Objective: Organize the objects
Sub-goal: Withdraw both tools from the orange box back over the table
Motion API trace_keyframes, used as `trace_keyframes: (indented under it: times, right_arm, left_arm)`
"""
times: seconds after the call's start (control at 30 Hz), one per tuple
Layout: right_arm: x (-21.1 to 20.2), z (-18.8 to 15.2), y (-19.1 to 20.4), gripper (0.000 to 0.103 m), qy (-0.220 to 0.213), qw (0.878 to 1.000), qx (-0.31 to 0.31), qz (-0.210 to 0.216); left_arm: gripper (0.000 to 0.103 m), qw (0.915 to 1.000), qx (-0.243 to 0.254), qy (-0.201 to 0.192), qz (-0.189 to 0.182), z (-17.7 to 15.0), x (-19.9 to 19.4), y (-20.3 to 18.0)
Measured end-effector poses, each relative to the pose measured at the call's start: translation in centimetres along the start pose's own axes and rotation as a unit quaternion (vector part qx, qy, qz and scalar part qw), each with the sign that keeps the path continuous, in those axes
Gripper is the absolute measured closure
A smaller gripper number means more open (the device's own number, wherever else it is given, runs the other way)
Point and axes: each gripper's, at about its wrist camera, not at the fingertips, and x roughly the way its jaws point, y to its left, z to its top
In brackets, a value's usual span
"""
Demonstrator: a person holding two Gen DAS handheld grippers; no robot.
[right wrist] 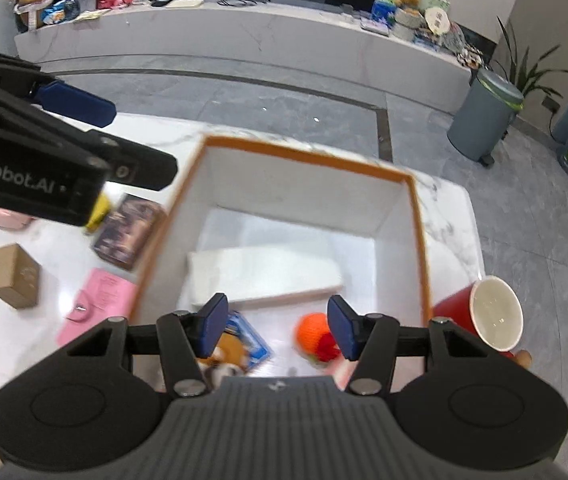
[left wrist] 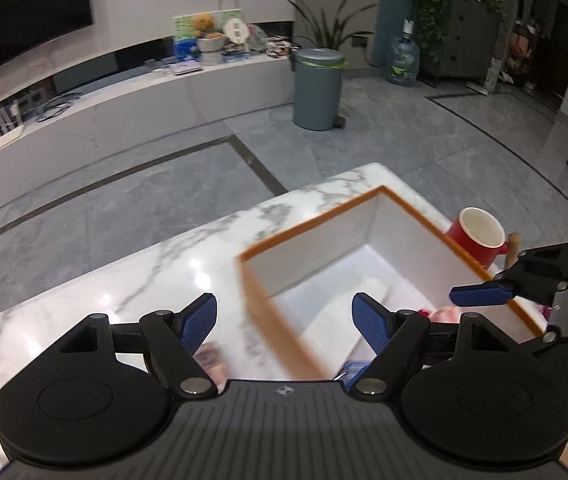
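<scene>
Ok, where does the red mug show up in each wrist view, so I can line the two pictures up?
Left wrist view: the red mug sits at the right, just past the far right side of the orange-rimmed box.
Right wrist view: the red mug is at the lower right, just outside the box's right wall.
Shared landmark: the grey bin on the floor.

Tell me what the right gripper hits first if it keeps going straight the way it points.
Most likely the white floor of the orange-rimmed box. The right gripper hangs open and empty above it, aimed down between the blue packet and the orange knitted toy. Depth is unclear, so it might clip either.
</scene>
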Motion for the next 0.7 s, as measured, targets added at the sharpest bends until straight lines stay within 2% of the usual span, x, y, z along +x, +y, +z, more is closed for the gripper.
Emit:
trace_keyframes:
  times: [0.33,0.7]
  right_arm:
    - [-3.3,3.0,9.6,0.044,-0.028,0.998,-0.056,0.024]
    - [-4.8,4.2,16.3,0.043,-0.037,0.995,-0.09,0.037]
  left_arm:
    - [0.013,0.9977,-0.047,-0.008,0.048,-3.3,-4.8,8.6]
    - [0.013,0.9944,-0.084,-0.02,0.06,-6.7,-6.9,12.5]
